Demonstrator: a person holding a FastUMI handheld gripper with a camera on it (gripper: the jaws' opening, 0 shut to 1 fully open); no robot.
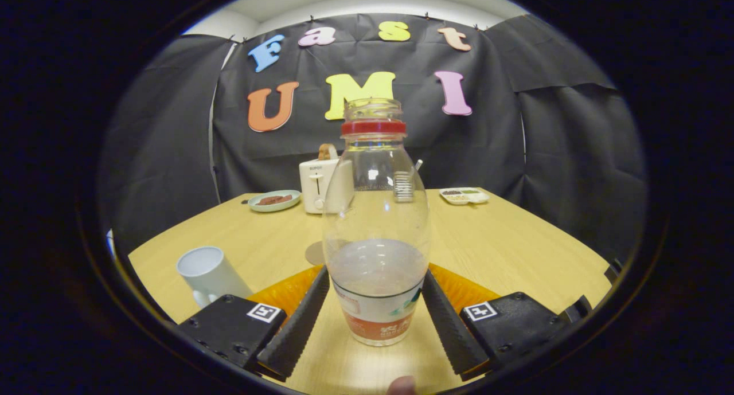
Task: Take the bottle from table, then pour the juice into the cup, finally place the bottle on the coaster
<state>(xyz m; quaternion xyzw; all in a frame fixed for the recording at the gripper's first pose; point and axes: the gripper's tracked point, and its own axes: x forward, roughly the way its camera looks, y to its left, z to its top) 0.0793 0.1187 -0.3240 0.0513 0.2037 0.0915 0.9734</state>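
the bottle (375, 234) stands upright on the worktop (516, 246), between the two fingers of the gripper (375, 315). the fingers flank its lower body on both sides, at the level of the label band; whether both press on the plastic cannot be told. the bottle is clear, uncapped, with a red ring at the neck and pale liquid filling roughly the lower third (the label's writing is too blurred to read).

the cup (209, 274), white, stands well off to the left of the left finger, near the worktop's edge. a round brown coaster (315, 253) lies just behind the bottle to its left, partly hidden by it. an orange mat (459, 289) lies under the fingers and around the bottle's base.

beyond the bottle: a white toaster (318, 184) with bread in its slot, a green plate (275, 200) left of it, a small white tray (464, 196) at far right. a fingertip (401, 385) shows below the bottle.
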